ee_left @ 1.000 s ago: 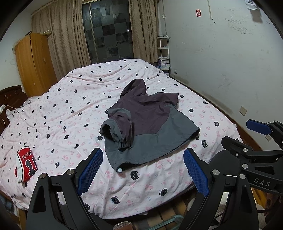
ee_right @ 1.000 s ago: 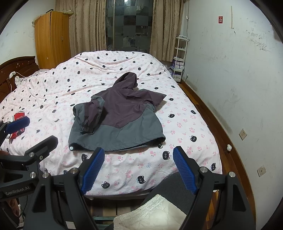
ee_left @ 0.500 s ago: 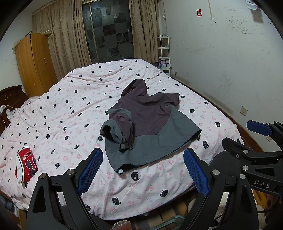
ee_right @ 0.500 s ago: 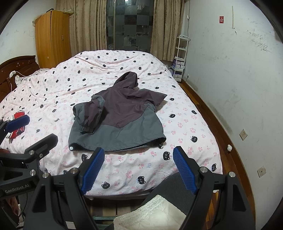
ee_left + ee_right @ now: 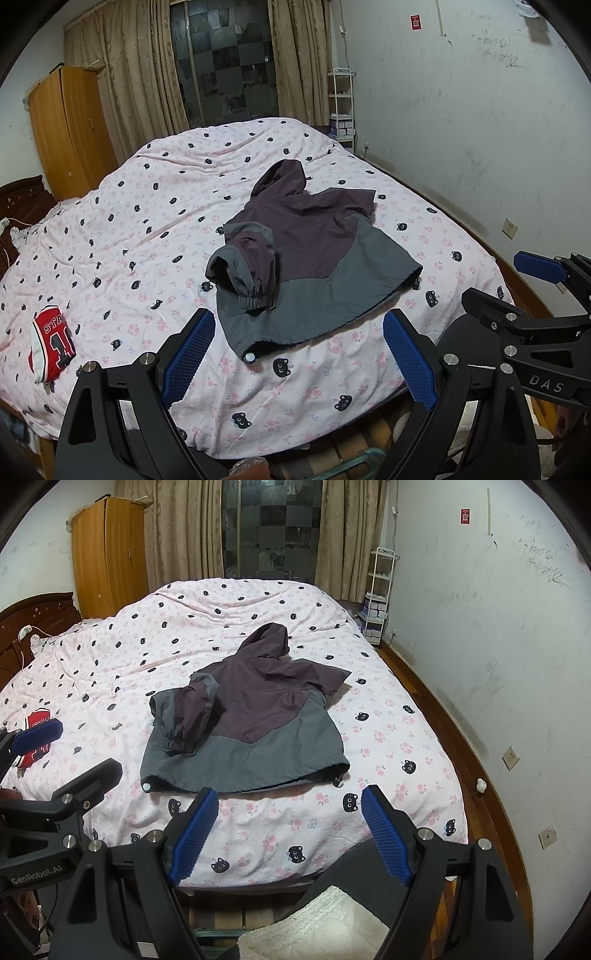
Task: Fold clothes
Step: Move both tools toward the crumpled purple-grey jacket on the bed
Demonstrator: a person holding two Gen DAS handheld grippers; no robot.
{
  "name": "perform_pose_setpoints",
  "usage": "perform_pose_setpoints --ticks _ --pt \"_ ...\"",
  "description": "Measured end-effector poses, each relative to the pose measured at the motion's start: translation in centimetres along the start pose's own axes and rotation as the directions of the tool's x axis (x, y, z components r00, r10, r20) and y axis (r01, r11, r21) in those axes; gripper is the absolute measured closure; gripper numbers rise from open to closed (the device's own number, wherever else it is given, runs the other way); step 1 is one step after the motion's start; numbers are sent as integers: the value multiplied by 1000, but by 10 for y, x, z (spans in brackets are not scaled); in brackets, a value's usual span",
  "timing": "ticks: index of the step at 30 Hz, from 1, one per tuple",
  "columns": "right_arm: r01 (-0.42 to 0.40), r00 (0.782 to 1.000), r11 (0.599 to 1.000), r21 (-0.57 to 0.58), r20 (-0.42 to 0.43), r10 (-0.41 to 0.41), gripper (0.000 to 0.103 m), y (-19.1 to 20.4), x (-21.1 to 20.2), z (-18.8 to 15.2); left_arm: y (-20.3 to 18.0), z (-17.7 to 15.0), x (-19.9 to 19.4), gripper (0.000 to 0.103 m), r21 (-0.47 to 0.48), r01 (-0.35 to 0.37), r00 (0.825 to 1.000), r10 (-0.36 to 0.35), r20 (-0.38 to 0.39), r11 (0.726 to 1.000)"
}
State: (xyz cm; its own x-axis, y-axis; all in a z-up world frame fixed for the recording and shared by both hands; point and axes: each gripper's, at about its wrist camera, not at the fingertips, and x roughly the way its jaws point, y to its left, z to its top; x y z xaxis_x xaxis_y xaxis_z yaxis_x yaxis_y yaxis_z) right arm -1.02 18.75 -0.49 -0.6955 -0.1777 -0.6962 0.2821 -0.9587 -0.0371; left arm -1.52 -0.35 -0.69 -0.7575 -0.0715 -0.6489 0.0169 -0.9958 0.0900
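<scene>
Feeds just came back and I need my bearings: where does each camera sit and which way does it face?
Left wrist: rides the left tool, open, aimed down at the jacket on the bed; the right tool shows at its right edge.
Right wrist: rides the right tool, open, facing the same jacket; the left tool shows at its left edge.
Shared: jacket, bed, red jersey, wardrobe.

Even indoor light, sharp focus, fisheye bending, dark corners
</scene>
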Motion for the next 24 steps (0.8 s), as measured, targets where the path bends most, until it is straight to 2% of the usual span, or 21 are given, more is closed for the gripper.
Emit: perform_pose_setpoints --ticks 3,9,14,20,24 --pt "2 1000 1000 -2 -4 -2 22 1 3 0 1 -1 2 12 2 5 1000 -5 0 1000" --pt "4 1000 1000 1 -16 -4 22 1 10 0 -3 -2 11 12 25 67 997 -66 -32 997" --pt "5 1000 1000 1 -20 -5 22 1 14 1 -4 -3 14 12 49 59 998 -58 -30 997" --pt "4 1000 1000 5 -23 -4 22 0 17 3 3 -6 21 12 26 53 997 -52 -54 998" --pt "7 1000 1000 6 -22 -7 22 0 20 4 4 -9 23 12 8 75 995 -75 -62 997"
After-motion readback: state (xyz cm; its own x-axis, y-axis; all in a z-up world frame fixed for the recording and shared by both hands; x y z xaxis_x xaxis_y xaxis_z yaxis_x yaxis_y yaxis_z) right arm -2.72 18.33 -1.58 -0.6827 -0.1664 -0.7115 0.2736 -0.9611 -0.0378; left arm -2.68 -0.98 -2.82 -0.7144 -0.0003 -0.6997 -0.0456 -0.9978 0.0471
